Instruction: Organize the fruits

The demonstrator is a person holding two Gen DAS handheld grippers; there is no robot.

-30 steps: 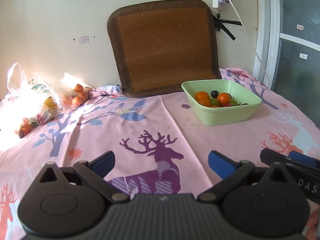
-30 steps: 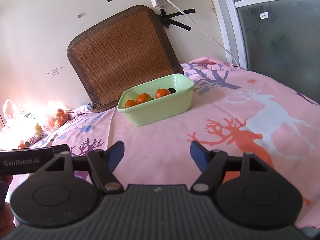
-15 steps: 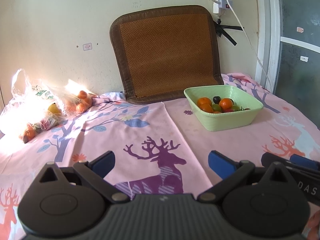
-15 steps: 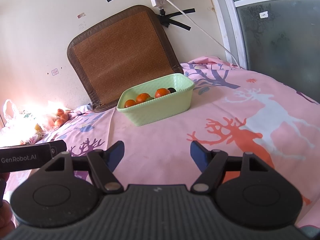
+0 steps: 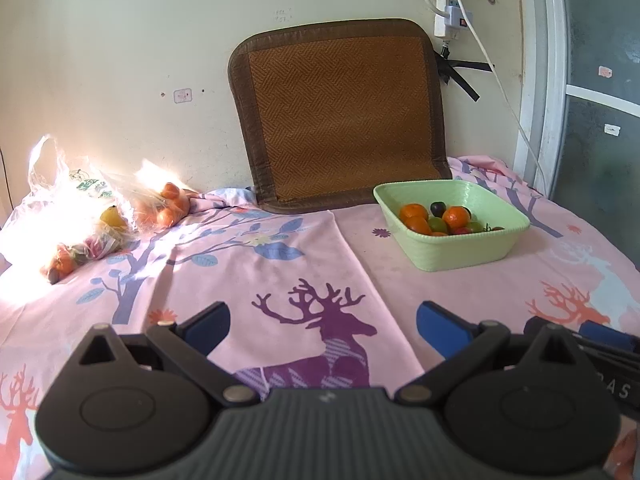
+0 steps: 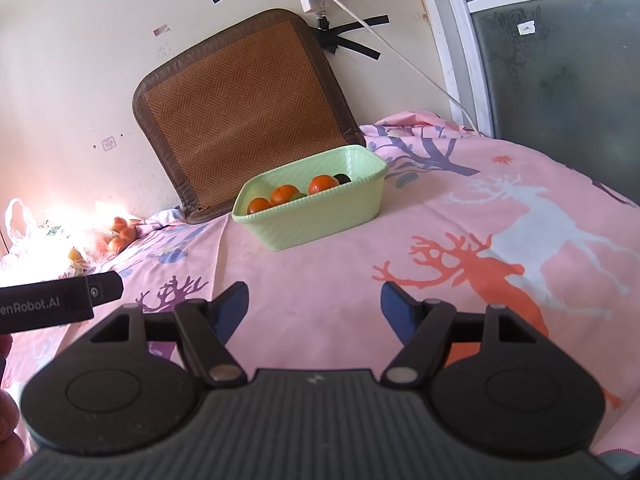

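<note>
While both of my grippers hang low over the pink deer-print cloth, neither one touches anything. My left gripper has its blue-padded jaws spread wide above the purple deer, with only cloth between them; my right gripper has its jaws spread too, with bare pink fabric in the gap. In the left view the right gripper's tip pokes in at the lower right edge, and in the right view the left gripper's black body crosses the lower left. The fruits sit in two places. A pale green basket stands on the cloth ahead of me, nearer my right side, and holds oranges, a green fruit and a dark one, plus smaller red pieces I cannot name. Well apart from it, at the far left against the wall, clear plastic bags lie in hard sunlight with more oranges and a yellow fruit inside; the glare washes out much of them. A brown woven mat leans upright on the wall just behind the basket, beneath a white power strip with its cable running down toward the frosted glass door.
</note>
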